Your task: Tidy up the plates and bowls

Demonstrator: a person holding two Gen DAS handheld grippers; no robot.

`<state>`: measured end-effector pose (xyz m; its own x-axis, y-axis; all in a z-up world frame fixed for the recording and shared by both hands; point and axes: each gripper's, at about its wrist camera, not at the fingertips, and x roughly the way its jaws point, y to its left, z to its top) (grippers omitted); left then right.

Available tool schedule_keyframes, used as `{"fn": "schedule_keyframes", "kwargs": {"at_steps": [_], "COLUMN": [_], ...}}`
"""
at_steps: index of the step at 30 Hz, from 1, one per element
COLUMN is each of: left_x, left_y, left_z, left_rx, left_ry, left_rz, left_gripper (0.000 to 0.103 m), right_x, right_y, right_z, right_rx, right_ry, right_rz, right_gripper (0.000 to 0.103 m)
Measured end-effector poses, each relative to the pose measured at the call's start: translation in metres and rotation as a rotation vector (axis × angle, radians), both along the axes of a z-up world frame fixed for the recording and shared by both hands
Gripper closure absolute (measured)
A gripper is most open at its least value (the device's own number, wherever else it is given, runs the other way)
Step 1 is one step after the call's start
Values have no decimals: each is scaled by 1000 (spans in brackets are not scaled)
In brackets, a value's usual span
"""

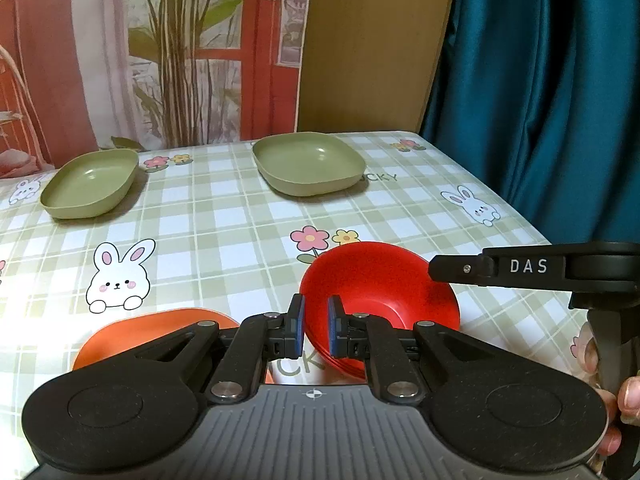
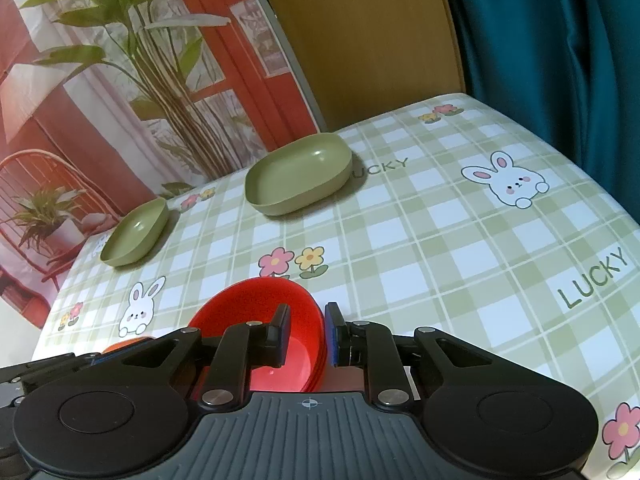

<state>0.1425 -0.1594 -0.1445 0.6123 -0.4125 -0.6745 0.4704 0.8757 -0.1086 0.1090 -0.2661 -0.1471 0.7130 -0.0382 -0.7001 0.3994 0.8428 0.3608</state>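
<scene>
Toward the far left edge of the table (image 1: 224, 240) a green dish (image 1: 90, 184) is being left on its own, and a second green dish (image 1: 308, 164) is being left near the far right corner, the two well apart, which suggests they are not yet gathered into one pile. At the near edge, on the left, an orange plate (image 1: 132, 332) is lying flat, half hidden under the tool. Just to its right a stack of red bowls (image 1: 380, 288) is being straddled at its near left rim by the left gripper (image 1: 316, 326), whose blue pads are standing a small way apart on either side of the rim; whether they are actually pressing it cannot be told. The same stack is being straddled at its right rim by the right gripper (image 2: 306, 332), one finger inside the top bowl and one outside, with a visible gap, so nothing appears to be firmly held. A grip on opposite rims is judged to be meant for steadying or lifting the nested bowls together. The word "LUCKY" is being repeated across the checked tablecloth among printed rabbits and flowers, and "DAS" is being shown in white letters on the black arm of the right gripper in the left camera view.
</scene>
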Motion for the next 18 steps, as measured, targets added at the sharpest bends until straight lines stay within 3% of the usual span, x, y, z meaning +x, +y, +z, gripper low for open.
{"fn": "schedule_keyframes", "kwargs": {"at_steps": [18], "left_x": [14], "left_y": [48], "left_z": [26], "left_rx": [-51], "left_ry": [-50], "left_rz": [142], "left_gripper": [91], "right_x": [1], "right_y": [5], "right_z": [17], "right_rx": [-66], "right_ry": [-52], "right_rz": [12], "right_gripper": [85]}}
